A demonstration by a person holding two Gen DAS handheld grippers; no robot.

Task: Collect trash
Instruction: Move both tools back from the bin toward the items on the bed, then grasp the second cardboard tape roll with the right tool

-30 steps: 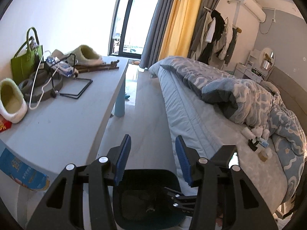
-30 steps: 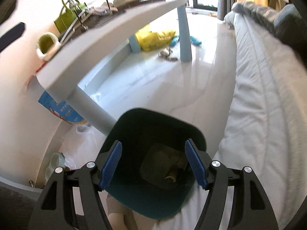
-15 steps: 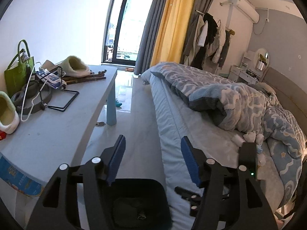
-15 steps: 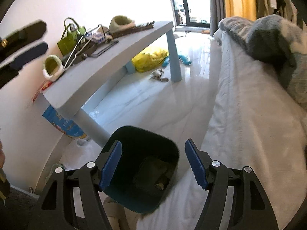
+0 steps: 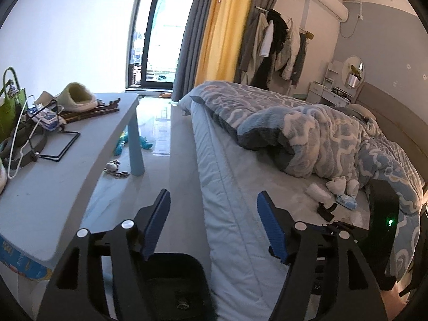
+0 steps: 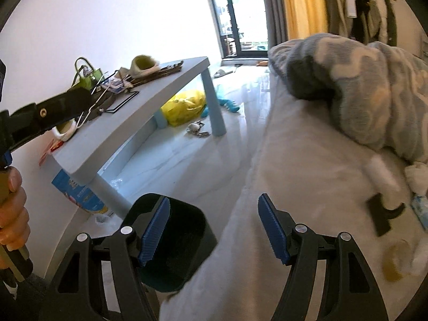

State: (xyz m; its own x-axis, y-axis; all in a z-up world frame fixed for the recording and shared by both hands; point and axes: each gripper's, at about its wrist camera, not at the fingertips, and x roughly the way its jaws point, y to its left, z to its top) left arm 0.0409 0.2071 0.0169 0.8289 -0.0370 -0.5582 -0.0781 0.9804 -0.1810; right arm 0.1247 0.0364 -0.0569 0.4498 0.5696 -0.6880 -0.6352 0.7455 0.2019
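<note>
Blue-padded left gripper: fingers spread wide with nothing between them, held above the gap between the table and the bed.
Blue-padded right gripper: fingers likewise spread wide and empty, over the edge of the mattress.
Trash bin: dark, open-topped, standing on the floor against the side of the bed, just below the left gripper; in the right wrist view it sits behind the left finger of that gripper, close to a table leg. Something small lies in its bottom, too dim to name.
Bed: pale mattress with a blue and white patterned duvet bunched up toward the headboard.
Items on the mattress: a white roll, a white crumpled sock-like bundle, a pale blue packet and a black clip-like object lie together beside the duvet; the right wrist view also shows a blurred yellowish object nearer that gripper.
Table: light grey-blue top on blue legs, carrying a green bag, a fuzzy slipper, cables and a black wire stand.
Floor: glossy pale tile; a yellow bag and a blue toy lie under the table.
Person's hand: at the left edge of the right wrist view, gripping a handle.
</note>
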